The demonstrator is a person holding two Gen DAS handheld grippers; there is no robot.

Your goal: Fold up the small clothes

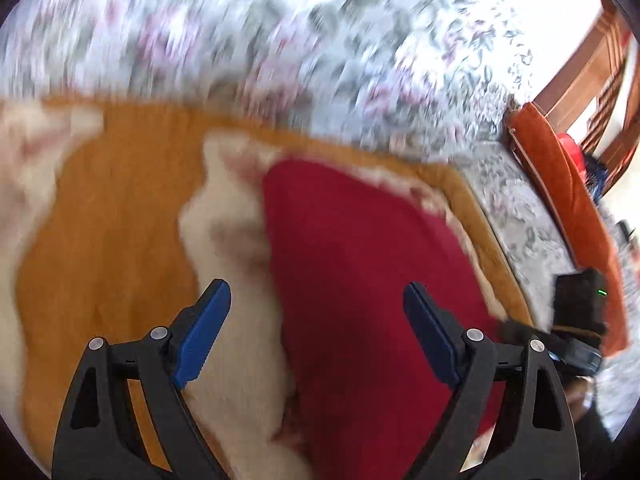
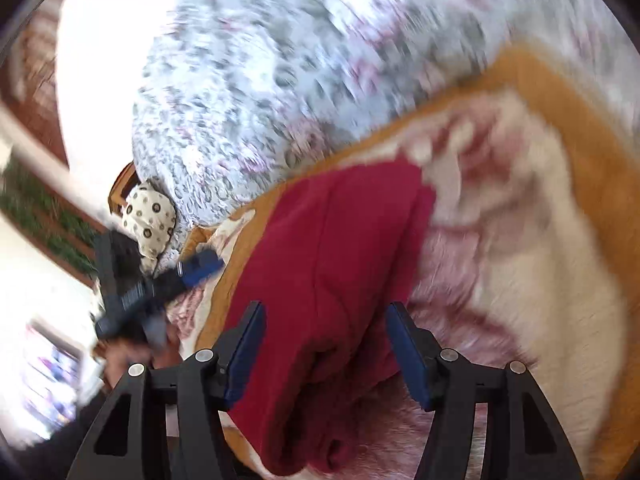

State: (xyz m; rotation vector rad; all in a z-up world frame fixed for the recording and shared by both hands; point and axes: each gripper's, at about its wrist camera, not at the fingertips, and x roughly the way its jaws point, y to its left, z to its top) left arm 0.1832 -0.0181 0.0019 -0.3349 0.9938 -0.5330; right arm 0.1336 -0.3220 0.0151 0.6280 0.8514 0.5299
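Low in the middle of both views lies the red garment (image 1: 360, 280), a folded bundle on an orange-and-cream blanket (image 1: 112, 200) that covers a bed with a floral sheet (image 1: 240, 40). We see the left gripper (image 1: 316, 332) with its 2 blue fingers (image 1: 200, 336) spread wide and nothing between the pads; one stands over the cream patch, the other over the red cloth. The right gripper (image 2: 326, 348) is also wide open, its fingers (image 2: 246, 356) on either side of the near part of the garment (image 2: 332, 280), and we cannot tell for sure whether a pad brushes the cloth, though neither seems to press it.

Both pictures are smeared, so we judge the hands to be moving fast, and that is the first risk: a finger could catch a loose fold and drag it open. The bundle looks thick and soft at its lower edge in the right view, with layers bulging; unheld, it may spring apart. The blanket is plush and wrinkled, so a low pinch could take up blanket with the cloth. At the left of the right view the other gripper (image 2: 160, 280) sits near, and the 2 could knock together if both close in on the same edge.
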